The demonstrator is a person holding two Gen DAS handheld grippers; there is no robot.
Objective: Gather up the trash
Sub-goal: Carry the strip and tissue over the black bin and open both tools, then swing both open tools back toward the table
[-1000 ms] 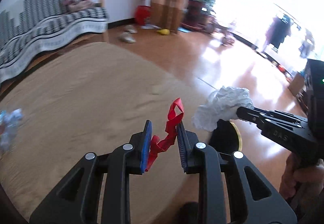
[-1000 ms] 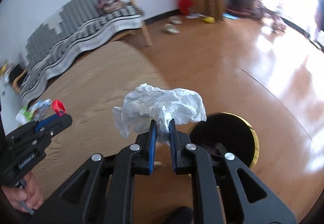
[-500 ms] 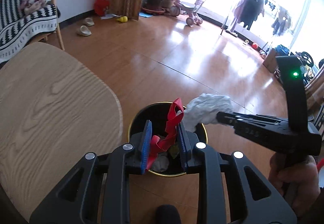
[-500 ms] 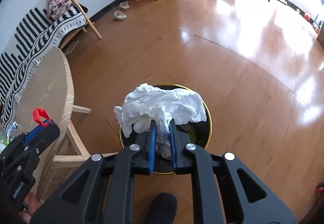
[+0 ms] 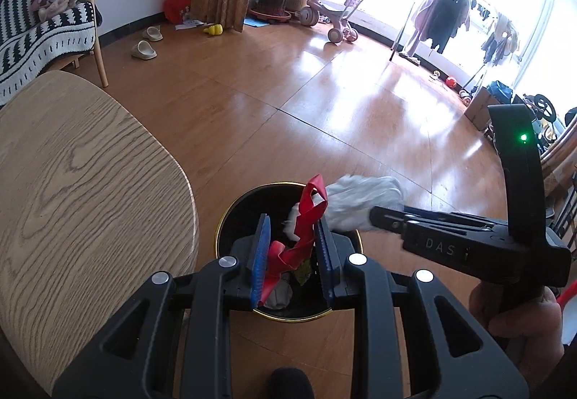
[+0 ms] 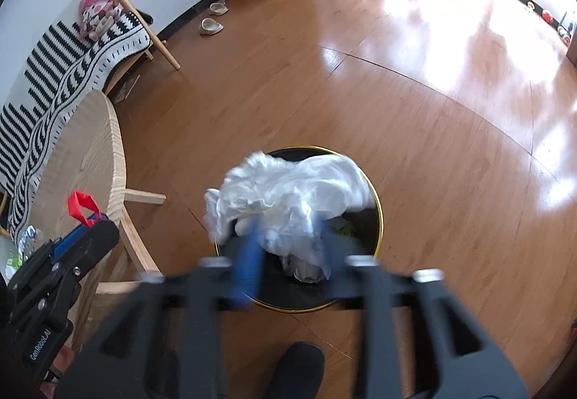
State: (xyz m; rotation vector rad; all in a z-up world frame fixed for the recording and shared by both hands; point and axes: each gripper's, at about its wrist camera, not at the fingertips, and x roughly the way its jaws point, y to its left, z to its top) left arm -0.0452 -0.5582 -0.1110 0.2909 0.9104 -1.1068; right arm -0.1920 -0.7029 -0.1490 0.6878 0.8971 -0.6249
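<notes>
A black trash bin with a gold rim [image 5: 230, 218] [image 6: 378, 218] stands on the wood floor, with crumpled trash inside. My left gripper [image 5: 292, 255] hovers over it, jaws parted, and a red wrapper strip [image 5: 306, 218] hangs between them against the right finger. My right gripper [image 6: 288, 251] is blurred, its jaws spread wide, and a crumpled white tissue [image 6: 288, 197] sits loose between them above the bin. The tissue [image 5: 360, 200] and right gripper [image 5: 382, 218] also show in the left wrist view.
A round wooden table [image 5: 72, 182] [image 6: 83, 146] stands left of the bin, with its legs close by. A sofa with a striped throw [image 6: 65, 67] lines the wall. Slippers [image 5: 144, 47] and toys lie on the floor farther off.
Both grippers swung from over the table to above the bin. The right jaws have opened wide around the tissue. The left jaws have parted wider around the red strip.
</notes>
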